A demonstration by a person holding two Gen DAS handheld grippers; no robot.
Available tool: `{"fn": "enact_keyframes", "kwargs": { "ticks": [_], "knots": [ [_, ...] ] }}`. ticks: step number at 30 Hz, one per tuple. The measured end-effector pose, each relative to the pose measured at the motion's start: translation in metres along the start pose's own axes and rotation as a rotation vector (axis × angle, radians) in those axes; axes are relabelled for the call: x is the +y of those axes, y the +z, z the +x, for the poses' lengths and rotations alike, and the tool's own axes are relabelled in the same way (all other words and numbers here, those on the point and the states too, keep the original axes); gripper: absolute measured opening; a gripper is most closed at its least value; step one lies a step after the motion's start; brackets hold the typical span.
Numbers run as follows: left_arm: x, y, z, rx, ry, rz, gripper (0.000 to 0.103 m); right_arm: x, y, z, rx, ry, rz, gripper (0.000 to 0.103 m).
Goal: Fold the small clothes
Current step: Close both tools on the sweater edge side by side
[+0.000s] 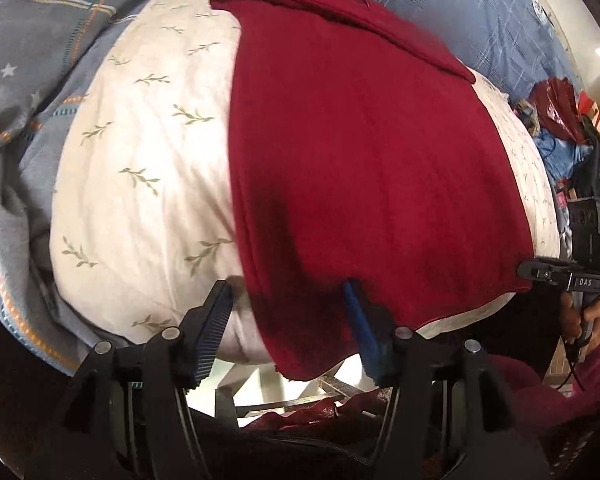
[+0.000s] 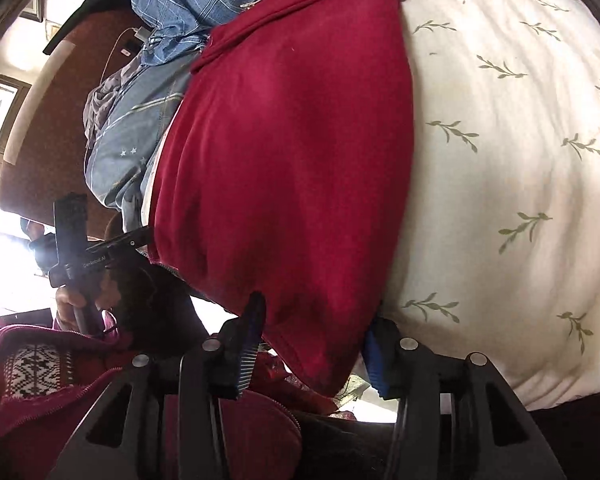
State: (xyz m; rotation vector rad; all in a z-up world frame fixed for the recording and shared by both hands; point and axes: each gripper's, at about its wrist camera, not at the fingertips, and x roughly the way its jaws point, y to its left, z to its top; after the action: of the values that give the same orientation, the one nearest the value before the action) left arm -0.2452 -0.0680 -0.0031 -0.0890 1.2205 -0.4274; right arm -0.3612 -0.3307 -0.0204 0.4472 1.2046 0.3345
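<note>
A dark red garment (image 1: 360,152) lies spread on a white leaf-print pillow (image 1: 140,152), its near hem hanging over the front edge. My left gripper (image 1: 288,300) is open, its jaws straddling the garment's near left corner; the right finger (image 1: 358,320) is partly under the cloth. In the right wrist view the same garment (image 2: 292,160) lies on the pillow (image 2: 500,160). My right gripper (image 2: 316,316) is open around the garment's near right corner. Each gripper shows in the other's view at the hem, the right one (image 1: 540,272) and the left one (image 2: 136,236).
Blue checked bedding (image 1: 440,12) lies behind the pillow, grey star-print bedding (image 1: 24,80) to the left. Clutter and bags (image 1: 556,120) sit far right. A phone on a charger cable (image 2: 130,46) lies near a headboard. My maroon patterned sleeve (image 2: 40,368) is at lower left.
</note>
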Motion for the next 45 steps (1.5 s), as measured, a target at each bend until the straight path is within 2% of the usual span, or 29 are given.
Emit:
{"fn": "enact_keyframes", "kwargs": {
  "ticks": [2, 5, 8, 12, 15, 17, 19, 23, 30, 35, 41, 42, 43, 45],
  "knots": [
    [-0.002, 0.000, 0.001, 0.002, 0.006, 0.000, 0.056, 0.000, 0.000, 0.000, 0.008, -0.003, -0.009, 0.033],
    [-0.006, 0.002, 0.003, 0.002, 0.013, 0.002, 0.055, -0.002, 0.001, 0.004, 0.014, 0.012, 0.009, 0.022],
    [-0.004, 0.001, 0.003, 0.002, 0.012, 0.000, 0.055, 0.001, 0.002, 0.006, 0.013, 0.016, 0.006, 0.017],
    [-0.004, 0.002, 0.004, 0.002, 0.019, 0.001, 0.053, 0.008, 0.003, 0.007, 0.003, 0.006, -0.011, 0.015],
    [-0.002, 0.002, 0.004, 0.001, 0.032, 0.002, 0.038, 0.015, 0.004, 0.005, -0.009, 0.001, -0.030, 0.015],
    [0.001, 0.003, 0.004, 0.000, 0.044, -0.003, 0.019, 0.017, 0.005, 0.003, -0.020, 0.007, -0.041, 0.014],
    [0.004, 0.003, 0.004, 0.006, 0.033, -0.006, 0.006, 0.020, 0.007, -0.001, -0.033, 0.025, -0.048, 0.013],
    [-0.001, 0.004, 0.001, 0.008, 0.035, 0.025, 0.005, 0.022, 0.015, -0.011, -0.065, 0.062, -0.053, 0.012],
    [0.003, 0.006, -0.004, 0.009, 0.010, 0.020, 0.005, 0.028, 0.023, -0.017, -0.082, 0.064, -0.091, 0.012],
    [0.012, 0.012, -0.010, 0.013, -0.049, -0.004, 0.005, 0.025, 0.026, -0.024, -0.096, 0.072, -0.103, 0.012],
    [0.011, 0.008, -0.003, 0.054, -0.073, 0.005, 0.007, 0.014, 0.025, -0.018, -0.059, 0.076, -0.075, 0.012],
    [0.012, 0.008, -0.002, 0.058, -0.078, -0.002, 0.010, 0.013, 0.024, -0.017, -0.055, 0.079, -0.065, 0.014],
    [0.008, 0.009, 0.001, 0.065, -0.078, -0.004, 0.021, 0.011, 0.024, -0.016, -0.048, 0.087, -0.055, 0.017],
    [0.005, 0.007, 0.004, 0.075, -0.088, 0.001, 0.040, 0.005, 0.023, -0.014, -0.033, 0.097, -0.019, 0.017]
  ]
}}
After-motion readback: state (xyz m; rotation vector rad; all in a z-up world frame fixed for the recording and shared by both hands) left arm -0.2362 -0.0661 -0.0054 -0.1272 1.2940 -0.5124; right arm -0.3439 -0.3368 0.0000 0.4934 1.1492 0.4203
